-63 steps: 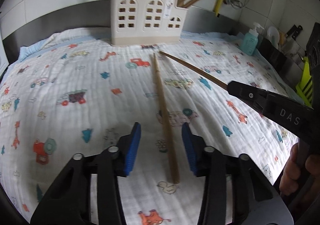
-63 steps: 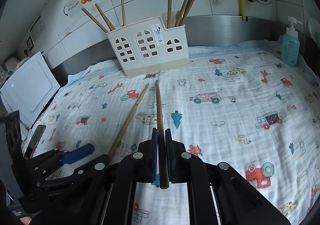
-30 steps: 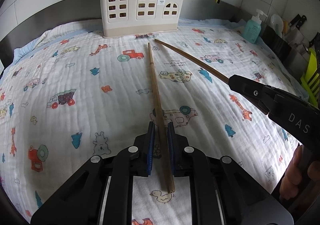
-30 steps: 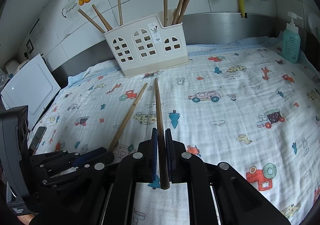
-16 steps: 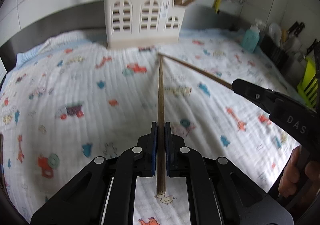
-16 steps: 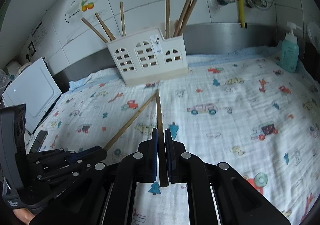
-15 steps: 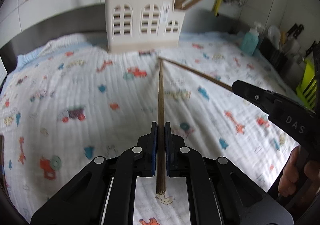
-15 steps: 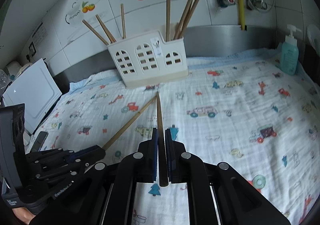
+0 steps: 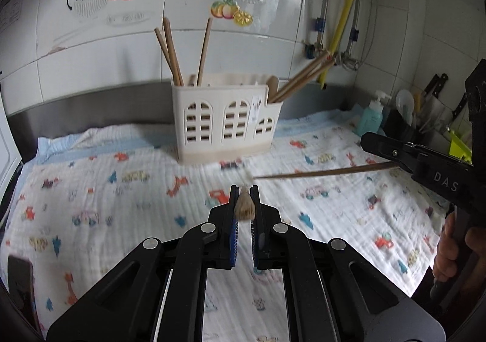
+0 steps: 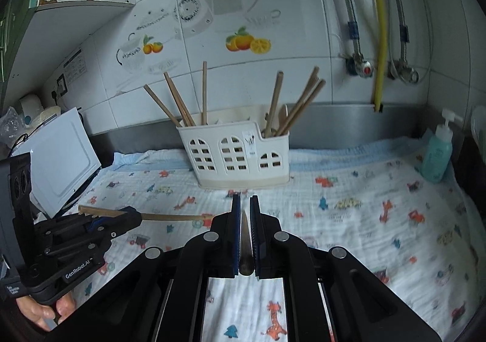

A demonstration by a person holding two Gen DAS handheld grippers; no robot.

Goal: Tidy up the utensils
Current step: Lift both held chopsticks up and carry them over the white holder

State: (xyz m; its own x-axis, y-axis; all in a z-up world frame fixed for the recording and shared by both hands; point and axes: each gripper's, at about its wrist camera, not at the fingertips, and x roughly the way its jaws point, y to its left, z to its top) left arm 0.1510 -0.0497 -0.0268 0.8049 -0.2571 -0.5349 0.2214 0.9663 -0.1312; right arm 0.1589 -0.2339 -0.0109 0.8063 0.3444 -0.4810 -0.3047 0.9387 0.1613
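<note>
Left wrist view: left gripper (image 9: 244,190) was clamped on a wooden chopstick (image 9: 244,205), seen almost end-on between the blue pads, lifted clear of the printed cloth (image 9: 100,190). Cream utensil caddy (image 9: 226,123) stood dead ahead at the back of the cloth, against the steel backsplash. It held three chopsticks upright in its left section and a bundle leaning out to the right from the right section. On the right side of frame, the right gripper (image 9: 369,140) held a second chopstick (image 9: 319,173) roughly level above the cloth, tip pointing left toward the centre. A hand (image 9: 455,254) gripped that tool's handle at the right edge. Teal soap bottle (image 9: 372,115) sat at the far right of the counter, near a dark rack with knives.

Right wrist view: right gripper (image 10: 245,197) was clenched on its chopstick (image 10: 245,247), also end-on, off the cloth (image 10: 364,220). Caddy (image 10: 237,156) was straight ahead, just beyond the fingertips in frame. Left gripper (image 10: 138,216) showed at lower left, clamped on its chopstick (image 10: 170,216), which ran level with its tip close to the right gripper's fingers. White board (image 10: 57,159) leaned at the left edge of the counter. Soap bottle (image 10: 437,153) stood at far right.
</note>
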